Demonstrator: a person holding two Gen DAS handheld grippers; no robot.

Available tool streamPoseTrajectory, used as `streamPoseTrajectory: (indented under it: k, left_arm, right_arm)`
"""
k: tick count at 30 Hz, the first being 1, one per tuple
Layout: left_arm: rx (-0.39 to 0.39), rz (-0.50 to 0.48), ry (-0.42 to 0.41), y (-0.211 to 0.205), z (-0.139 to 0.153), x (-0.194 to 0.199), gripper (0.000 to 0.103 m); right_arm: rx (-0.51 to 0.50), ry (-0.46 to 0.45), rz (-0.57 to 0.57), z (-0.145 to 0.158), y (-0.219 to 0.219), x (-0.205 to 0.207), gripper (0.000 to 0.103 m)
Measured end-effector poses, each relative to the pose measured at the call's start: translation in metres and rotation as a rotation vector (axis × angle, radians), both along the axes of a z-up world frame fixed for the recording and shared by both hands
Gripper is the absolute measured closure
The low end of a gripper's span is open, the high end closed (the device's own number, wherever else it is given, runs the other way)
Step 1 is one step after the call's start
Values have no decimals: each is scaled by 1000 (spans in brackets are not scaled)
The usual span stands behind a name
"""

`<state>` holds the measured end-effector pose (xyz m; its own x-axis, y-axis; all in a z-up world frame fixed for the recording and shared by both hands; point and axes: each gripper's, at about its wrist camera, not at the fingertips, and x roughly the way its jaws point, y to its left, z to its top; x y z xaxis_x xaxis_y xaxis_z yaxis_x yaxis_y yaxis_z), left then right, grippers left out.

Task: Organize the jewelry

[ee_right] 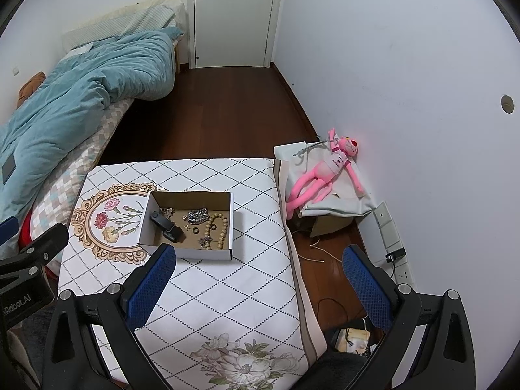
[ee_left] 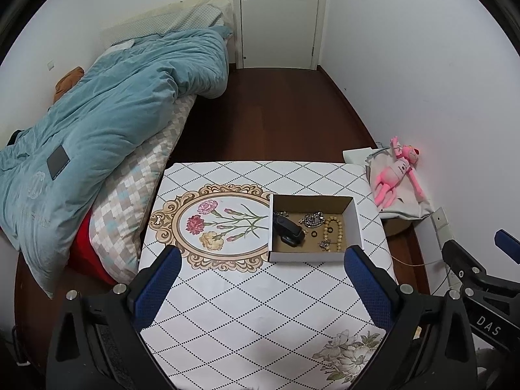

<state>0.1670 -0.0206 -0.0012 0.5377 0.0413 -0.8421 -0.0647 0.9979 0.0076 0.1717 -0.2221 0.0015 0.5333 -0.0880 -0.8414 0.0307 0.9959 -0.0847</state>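
Observation:
A white cardboard box (ee_left: 312,256) with a brown inside stands on the patterned table (ee_left: 247,302); it also shows in the right wrist view (ee_right: 195,253). In it lie a black watch (ee_left: 287,230), a silver chain (ee_left: 312,219), a beige bead bracelet (ee_left: 334,234), a small dark ring (ee_left: 314,234) and small trinkets. My left gripper (ee_left: 263,256) is open and empty, above the table in front of the box. My right gripper (ee_right: 260,256) is open and empty, in front and to the right of the box, over the table's right edge.
A bed with a teal duvet (ee_left: 107,113) lies left of the table. A pink plush toy (ee_right: 328,169) rests on a white bag by the right wall. Wall sockets (ee_right: 393,240) and cables sit low on the right. A closed door (ee_right: 234,16) is at the far end.

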Motion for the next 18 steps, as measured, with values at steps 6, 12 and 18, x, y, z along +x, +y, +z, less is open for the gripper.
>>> streamPoseTrajectory:
  k: [6,12,18]
  left_arm:
    - [-3,-3,2,2,0,-1,1]
    - [3,-22,-1,3,0,-3,1]
    - [4,-32,2,2,-1,-3,1]
  right_arm:
    - [0,-1,0,0,0,0,0]
    - [0,2,0,0,2,0,0]
    - [-2,3,3,1,4,-2,0]
